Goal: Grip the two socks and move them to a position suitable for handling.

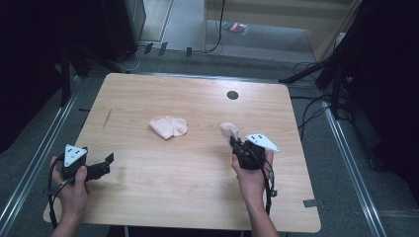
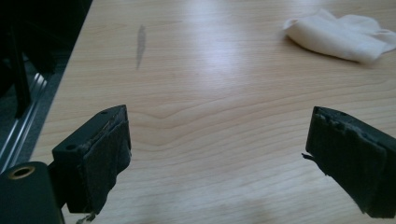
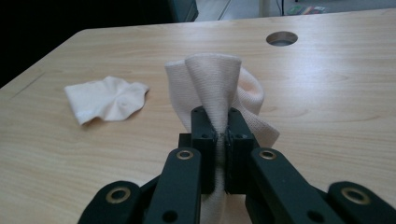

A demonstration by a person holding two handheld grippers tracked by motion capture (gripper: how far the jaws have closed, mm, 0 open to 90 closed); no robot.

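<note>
Toward the right edge of the pale wooden table (image 1: 197,168), the right gripper (image 3: 219,133) clenches a cream knitted sock (image 3: 212,77) — probably its cuff; keep that pinch firm and carry it to the crumpled matching sock (image 1: 168,126) mid-table — left gripper (image 2: 219,154) waits, jaws released.

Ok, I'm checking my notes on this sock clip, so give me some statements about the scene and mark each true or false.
1. The right tongs are shut on a sock. True.
2. The left tongs grip the other sock. False: they are open with nothing between them; that sock lies apart on the table.
3. The table has a round hole. True.
4. Both socks are black. False: both are pale pinkish white.
</note>
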